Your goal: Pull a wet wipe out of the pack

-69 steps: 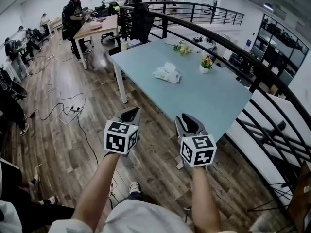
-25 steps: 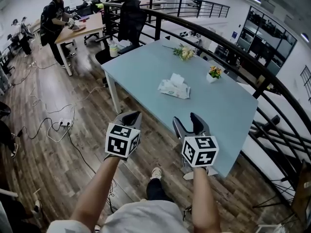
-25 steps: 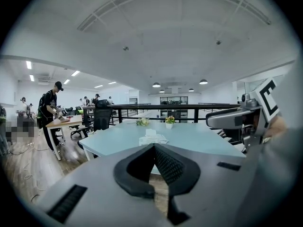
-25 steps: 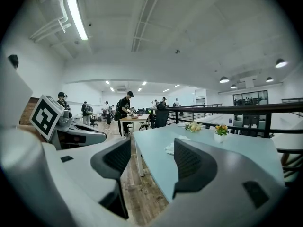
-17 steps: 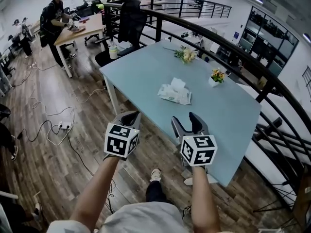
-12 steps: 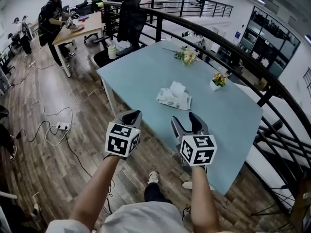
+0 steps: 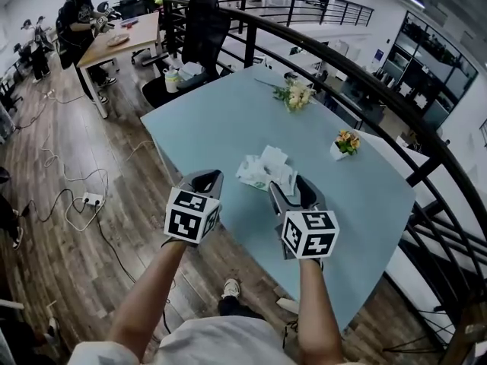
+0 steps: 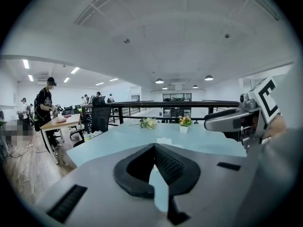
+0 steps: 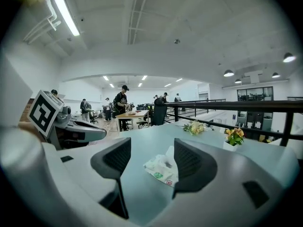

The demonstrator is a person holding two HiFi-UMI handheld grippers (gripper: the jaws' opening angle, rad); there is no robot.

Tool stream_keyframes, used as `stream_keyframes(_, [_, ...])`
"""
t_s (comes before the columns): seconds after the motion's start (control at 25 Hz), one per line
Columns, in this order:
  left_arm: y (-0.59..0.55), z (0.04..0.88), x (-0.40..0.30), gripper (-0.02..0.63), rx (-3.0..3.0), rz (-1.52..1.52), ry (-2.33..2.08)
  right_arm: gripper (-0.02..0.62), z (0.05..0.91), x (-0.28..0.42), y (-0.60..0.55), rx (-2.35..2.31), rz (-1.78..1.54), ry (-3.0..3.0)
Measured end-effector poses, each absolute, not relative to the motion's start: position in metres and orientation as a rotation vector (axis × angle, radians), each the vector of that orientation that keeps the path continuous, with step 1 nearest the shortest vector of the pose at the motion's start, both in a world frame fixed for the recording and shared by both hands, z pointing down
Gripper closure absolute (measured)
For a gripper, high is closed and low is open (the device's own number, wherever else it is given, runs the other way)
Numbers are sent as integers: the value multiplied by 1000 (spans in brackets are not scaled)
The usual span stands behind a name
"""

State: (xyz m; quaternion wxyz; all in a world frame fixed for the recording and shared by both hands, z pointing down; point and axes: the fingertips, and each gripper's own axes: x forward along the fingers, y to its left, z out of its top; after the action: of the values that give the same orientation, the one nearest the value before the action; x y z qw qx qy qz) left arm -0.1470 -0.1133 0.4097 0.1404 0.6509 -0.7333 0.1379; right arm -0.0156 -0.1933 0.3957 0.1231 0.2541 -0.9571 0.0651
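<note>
Status: wet wipe pack [image 7: 263, 172] lies flat on the table [image 7: 205, 120], toward its near edge and well clear of both flower items. It's a soft white plastic pack, crinkled and slightly slumped. One white wipe [image 7: 272, 157] sticks up out of the top, loosely bunched. The right gripper view shows a small green mark and a tiny red mark on the near face; the print is too small to read.

Right gripper [image 7: 293, 189]: jaws apart, nothing between the pads. It's held above the near part of the table, aimed at the pack. In its own view the pack sits in the gap between the two jaws but further out on the table, with no contact.

Left gripper [image 7: 205, 176]: jaws closed tip to tip, empty. It's held beside the right one, over the table's near edge, not touching the pack.

Table top is pale blue-grey. A small white pot of orange-yellow flowers [image 7: 347, 143] stands near the far side. A loose bunch of flowers [image 7: 294, 94] lies further back. A black railing [image 7: 358, 71] runs along the table's far side. A black office chair [image 7: 204, 30] stands at the far end, and a person [image 7: 76, 10] stands at a wooden desk [image 7: 122, 42] beyond it. The floor [image 7: 68, 249] is wood plank with cables on it.
</note>
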Motion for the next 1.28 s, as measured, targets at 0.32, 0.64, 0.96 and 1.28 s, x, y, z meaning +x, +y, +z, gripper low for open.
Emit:
stream_keyframes(0.32, [-162,409,-161,612,1873,422,-2123,328,398,-30,-246,740,197,-2786])
stream_keyframes(0.64, [-201,410,-166,612,1878,436,-2120,328,398,-35,-284,751,202,-2788])
stream_keyframes(0.96, [-233,414,-175,612,1890,460,-2104,328,405,-39,-314,778,230,-2787])
stream_keyframes(1.28, [-260,418,-178,612,1927,479,-2077,328,414,-38,-335,825,255,-2774])
